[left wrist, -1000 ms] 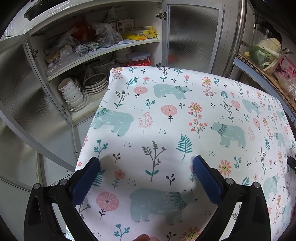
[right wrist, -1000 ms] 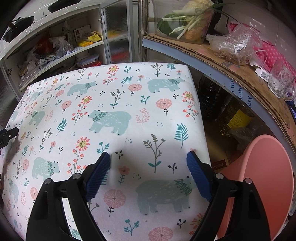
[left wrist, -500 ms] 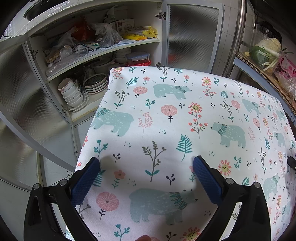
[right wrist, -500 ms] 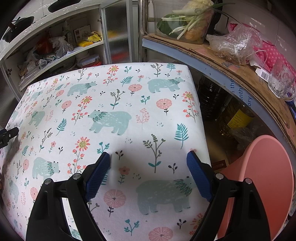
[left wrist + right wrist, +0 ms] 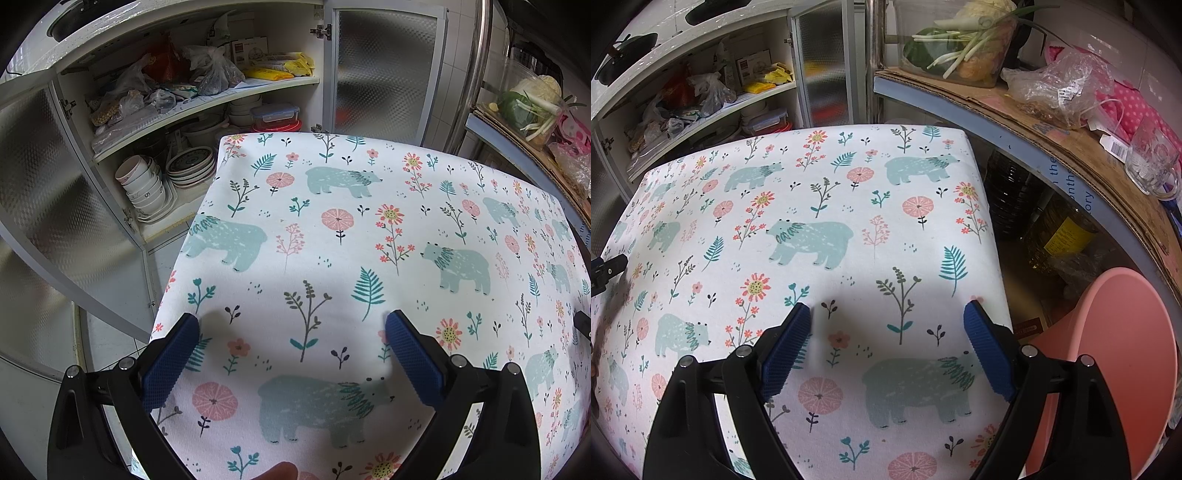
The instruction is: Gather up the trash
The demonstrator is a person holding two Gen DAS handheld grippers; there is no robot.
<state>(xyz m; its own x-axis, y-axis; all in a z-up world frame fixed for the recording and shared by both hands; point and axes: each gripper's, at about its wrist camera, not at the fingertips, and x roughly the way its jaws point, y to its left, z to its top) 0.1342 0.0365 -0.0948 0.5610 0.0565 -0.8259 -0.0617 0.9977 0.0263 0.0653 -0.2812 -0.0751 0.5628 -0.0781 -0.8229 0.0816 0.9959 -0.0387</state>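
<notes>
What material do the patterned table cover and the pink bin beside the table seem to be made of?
Table cover: probably woven fabric, matte; a fine weave texture shows, with a printed bear and flower pattern and no glare.
Pink bin: probably moulded plastic, smooth with a slight sheen; its colour is even and its rim thin and rounded.

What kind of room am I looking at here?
Most likely a home kitchen or pantry corner. An open cupboard holds stacked bowls and bagged food, a container of vegetables sits on a side shelf, and a table with a bear-print cloth fills the middle.
</notes>
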